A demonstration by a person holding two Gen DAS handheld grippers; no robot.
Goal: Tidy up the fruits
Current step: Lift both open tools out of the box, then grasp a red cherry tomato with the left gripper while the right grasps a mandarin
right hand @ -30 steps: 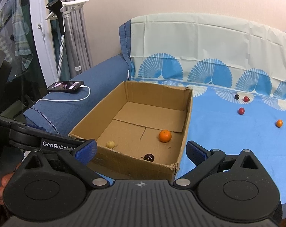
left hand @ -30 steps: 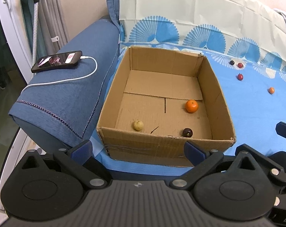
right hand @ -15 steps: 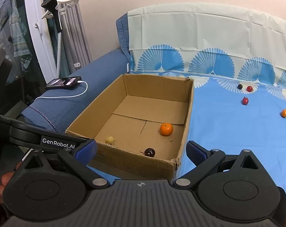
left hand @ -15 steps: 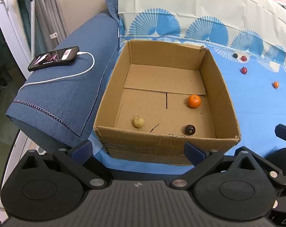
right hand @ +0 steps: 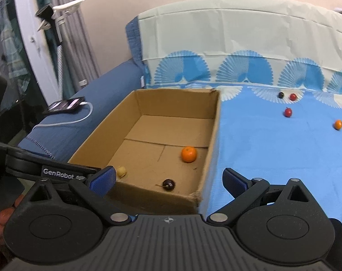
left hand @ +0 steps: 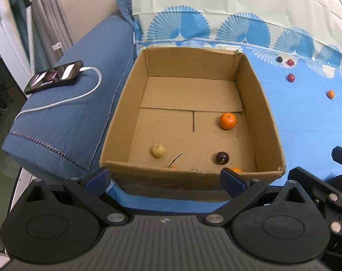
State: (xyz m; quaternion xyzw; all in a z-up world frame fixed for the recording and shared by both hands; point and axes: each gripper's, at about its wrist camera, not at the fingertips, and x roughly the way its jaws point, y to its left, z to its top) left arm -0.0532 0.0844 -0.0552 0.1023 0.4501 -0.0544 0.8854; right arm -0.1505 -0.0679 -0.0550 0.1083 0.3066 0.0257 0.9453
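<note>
Left wrist view: both tongs, left [left hand: 164, 177] and right [right hand: 168, 179], gape empty before the box [left hand: 116, 117] holding an orange [left hand: 228, 120].

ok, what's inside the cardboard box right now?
In the cardboard box: an orange, a pale yellow fruit, a dark fruit. Two orange bits peek over the near wall; that wall hides the rest.

Behind the cardboard box's [left hand: 191, 180] near wall, two orange fruits [left hand: 236, 170] show only as slivers. Far fruits [right hand: 281, 94] by the sofa's back edge are too small to identify.
</note>
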